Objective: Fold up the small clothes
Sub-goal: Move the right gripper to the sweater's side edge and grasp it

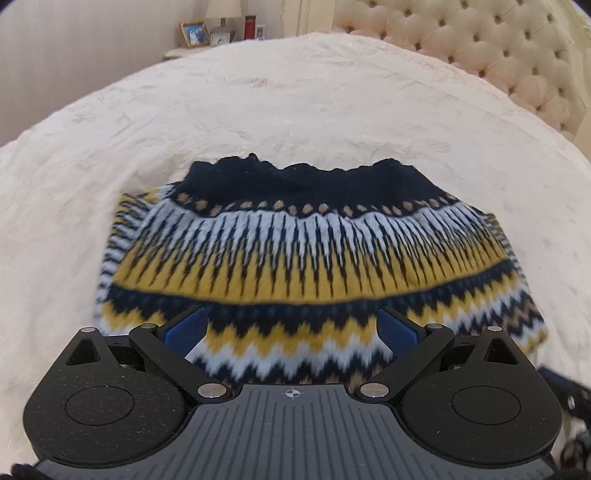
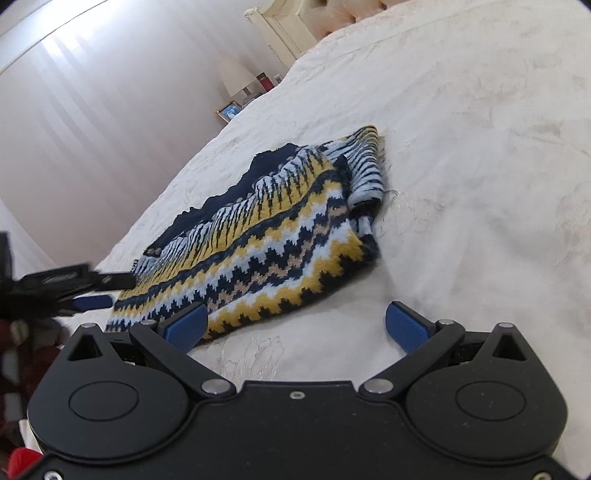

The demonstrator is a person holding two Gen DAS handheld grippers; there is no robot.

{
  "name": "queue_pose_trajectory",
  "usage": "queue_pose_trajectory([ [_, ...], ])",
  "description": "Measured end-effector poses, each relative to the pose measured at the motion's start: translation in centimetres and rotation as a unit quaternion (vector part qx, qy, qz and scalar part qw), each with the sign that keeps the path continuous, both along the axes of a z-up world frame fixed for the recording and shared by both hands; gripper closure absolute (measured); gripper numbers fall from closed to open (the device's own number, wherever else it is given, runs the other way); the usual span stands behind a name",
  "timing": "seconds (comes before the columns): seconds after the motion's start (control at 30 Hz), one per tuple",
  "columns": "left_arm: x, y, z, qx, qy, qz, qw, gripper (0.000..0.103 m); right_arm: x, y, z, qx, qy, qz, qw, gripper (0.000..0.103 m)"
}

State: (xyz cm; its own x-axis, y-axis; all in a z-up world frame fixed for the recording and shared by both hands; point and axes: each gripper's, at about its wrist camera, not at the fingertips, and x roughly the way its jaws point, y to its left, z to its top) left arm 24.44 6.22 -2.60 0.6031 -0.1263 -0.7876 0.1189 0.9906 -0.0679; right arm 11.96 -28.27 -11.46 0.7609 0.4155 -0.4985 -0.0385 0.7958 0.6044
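Between the wide-open blue pads of the left hand-held gripper [image 1: 291, 328] and the equally open, empty right hand-held gripper [image 2: 295, 326], the folded sweater [image 1: 295, 258], a thick zigzag knit, lies loose on the cream bed [image 1: 295, 96], so this fold looks finished; next, probably 1 smoothing press or setting it aside.

The folded sweater [image 1: 306, 266] lies on the bed [image 1: 258, 110]. The headboard [image 1: 498, 48] stands at the far right end. A nightstand [image 1: 177, 53] sits behind the bed on the left. On it stand a lamp [image 1: 222, 11], a picture frame [image 1: 194, 34] and a small clock [image 1: 220, 37]. The left claw [image 1: 291, 328] hangs over the near edge of the sweater. The right claw [image 2: 295, 326] is by its near corner.
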Motion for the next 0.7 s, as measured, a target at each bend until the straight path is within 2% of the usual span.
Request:
queue_pose_trajectory([
  [0.07, 1.7, -0.2, -0.8, -0.005, 0.020, 0.012, 0.9997, 0.013, 0.4, -0.5, 0.0, 0.004, 0.001, 0.001, 1.000, 0.001],
  [0.13, 3.1, -0.2, -1.9, -0.007, 0.041, 0.027, 0.9987, 0.013, 1.0, -1.2, -0.1, 0.007, 0.002, -0.003, 1.000, 0.001],
  [0.23, 4.1, -0.3, -3.6, 0.012, 0.063, 0.035, 0.9974, 0.013, 2.1, -2.6, -0.3, 0.027, 0.006, -0.015, 1.000, 0.001],
  [0.37, 4.3, -1.4, -4.3, 0.045, 0.057, 0.017, 0.9972, 0.011, 4.2, -4.3, -0.8, 0.056, 0.010, -0.026, 0.998, 0.001],
  [0.7, 5.0, -1.2, -4.5, 0.023, 0.052, 0.020, 0.9982, 0.007, 10.5, -4.4, -0.6, 0.055, 0.019, 0.003, 0.998, 0.000],
])
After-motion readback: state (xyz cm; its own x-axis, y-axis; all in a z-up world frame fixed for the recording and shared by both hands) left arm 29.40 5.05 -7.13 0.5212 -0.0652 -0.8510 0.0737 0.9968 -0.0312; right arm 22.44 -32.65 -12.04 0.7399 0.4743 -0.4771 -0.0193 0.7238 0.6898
